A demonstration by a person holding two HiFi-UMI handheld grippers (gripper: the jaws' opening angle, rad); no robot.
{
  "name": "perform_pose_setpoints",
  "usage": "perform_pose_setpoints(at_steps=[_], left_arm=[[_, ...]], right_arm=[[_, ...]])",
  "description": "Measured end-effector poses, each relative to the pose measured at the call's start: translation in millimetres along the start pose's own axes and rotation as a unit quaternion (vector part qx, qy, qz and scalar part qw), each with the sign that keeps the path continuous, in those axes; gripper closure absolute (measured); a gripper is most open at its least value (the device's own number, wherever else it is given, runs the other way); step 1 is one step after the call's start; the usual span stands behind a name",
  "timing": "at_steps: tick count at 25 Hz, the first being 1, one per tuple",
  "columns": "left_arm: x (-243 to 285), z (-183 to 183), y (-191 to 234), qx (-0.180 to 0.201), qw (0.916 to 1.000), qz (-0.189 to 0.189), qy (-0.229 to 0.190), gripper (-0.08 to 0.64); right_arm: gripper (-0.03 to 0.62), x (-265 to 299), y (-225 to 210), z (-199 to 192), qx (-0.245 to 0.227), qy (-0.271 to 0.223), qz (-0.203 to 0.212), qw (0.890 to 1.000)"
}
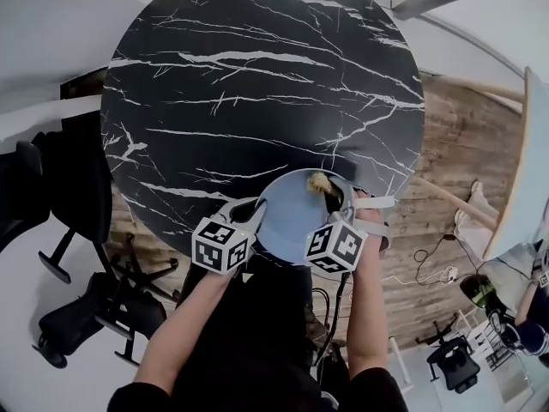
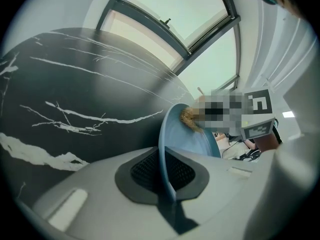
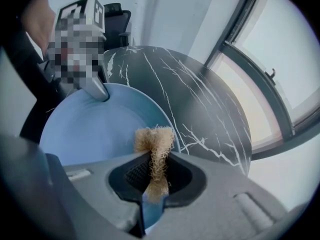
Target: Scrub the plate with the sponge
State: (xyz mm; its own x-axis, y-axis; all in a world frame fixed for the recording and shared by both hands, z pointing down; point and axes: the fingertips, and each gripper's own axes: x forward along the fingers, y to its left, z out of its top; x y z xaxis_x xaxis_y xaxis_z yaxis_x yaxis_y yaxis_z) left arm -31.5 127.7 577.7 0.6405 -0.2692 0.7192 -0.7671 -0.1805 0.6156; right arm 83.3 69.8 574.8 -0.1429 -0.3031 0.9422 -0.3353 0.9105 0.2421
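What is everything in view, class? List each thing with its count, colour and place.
table: one, black with white veins, round, centre of head view.
plate: one, light blue, over table's near edge, rim clamped by left gripper.
sponge: one, tan, fibrous, at plate's far rim, in right gripper.
chairs: at least two, black, floor at left.
left gripper: one, grey, shut on plate.
right gripper: one, grey, shut on sponge.
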Motion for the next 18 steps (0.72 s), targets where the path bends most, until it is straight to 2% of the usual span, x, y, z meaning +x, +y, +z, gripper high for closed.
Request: perform_pose_setpoints(at_steps=[8,14,18], left_arm=[[-0.2,0.3,1.7,-0.023,0.9997,0.002,-0.010,0.543],[0.1,0.5,2.7,-0.029,0.9995,0.003,-0.013,0.542],[-0.4,0.4,2.8,-0.028,0.9995,0.004,-0.012,0.542]], right_arm=[[0.551,-7.9,10.5,-13.7,0.009,0.016,-0.049,0.999],[0.552,-18.3,51.2,-14.7,0.023,0.012,-0.041,0.999],[0.552,-26.3,84.7,-15.9,0.030,0.014,-0.021,0.999]])
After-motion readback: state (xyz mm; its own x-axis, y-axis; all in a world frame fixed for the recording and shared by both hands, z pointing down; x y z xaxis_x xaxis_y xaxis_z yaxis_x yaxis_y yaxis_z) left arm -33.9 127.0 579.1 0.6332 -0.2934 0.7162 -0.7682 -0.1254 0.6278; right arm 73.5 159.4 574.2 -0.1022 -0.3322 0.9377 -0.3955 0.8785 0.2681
